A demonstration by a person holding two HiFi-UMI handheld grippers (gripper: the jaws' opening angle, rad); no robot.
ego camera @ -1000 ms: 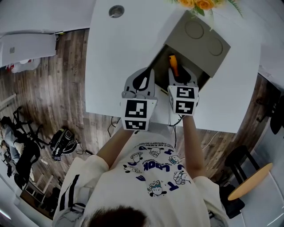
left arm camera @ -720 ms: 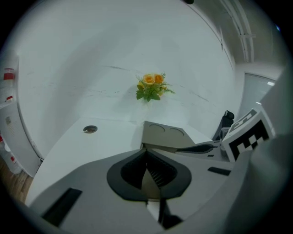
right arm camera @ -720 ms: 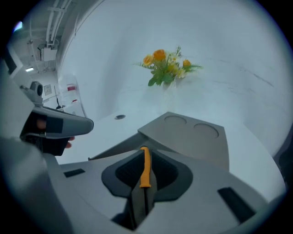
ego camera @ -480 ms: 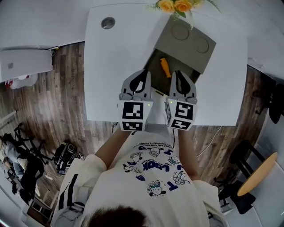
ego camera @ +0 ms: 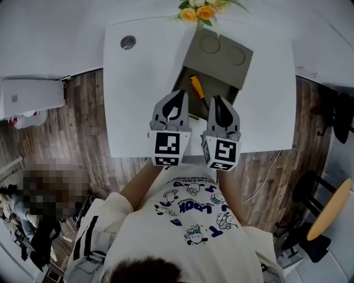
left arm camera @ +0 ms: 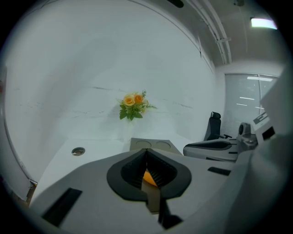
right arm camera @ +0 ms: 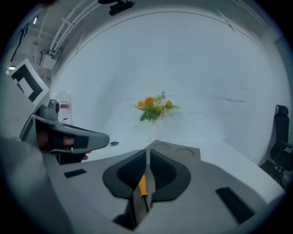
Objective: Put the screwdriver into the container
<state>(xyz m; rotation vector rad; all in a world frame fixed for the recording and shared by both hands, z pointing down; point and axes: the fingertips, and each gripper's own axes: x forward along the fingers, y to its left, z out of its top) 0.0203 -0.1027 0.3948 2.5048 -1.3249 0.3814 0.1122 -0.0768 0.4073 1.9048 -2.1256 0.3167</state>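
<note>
The screwdriver [ego camera: 197,87] lies inside the open compartment of the container [ego camera: 220,65], on its floor, ahead of both grippers and touching neither. The container stands on the table [ego camera: 138,99], just in front of the flowers [ego camera: 199,11]. In the head view the screwdriver's long axis runs diagonally, from upper left to lower right. The orange handle is the far end. The right gripper view shows a thin dark shank continuing from the handle toward the person, so the tip probably points back at the operator. The left gripper [ego camera: 178,95] has its jaws pressed together with nothing between them; the orange patch behind them in its own view is the handle lying beyond. The right gripper [ego camera: 215,100] likewise has its jaws pressed together and empty, with the screwdriver visible below the gap rather than in it. Judged from these positions, the placement step appears complete. Handling assessment: the tool is likely light and rigid and will not deform under jaw pressure. The handle is the thicker part and should offer the better hold. The shank looks narrow and smooth and may slip or swivel. If regrasping is required, pinch the handle near its middle, jaws across the long axis.
</note>
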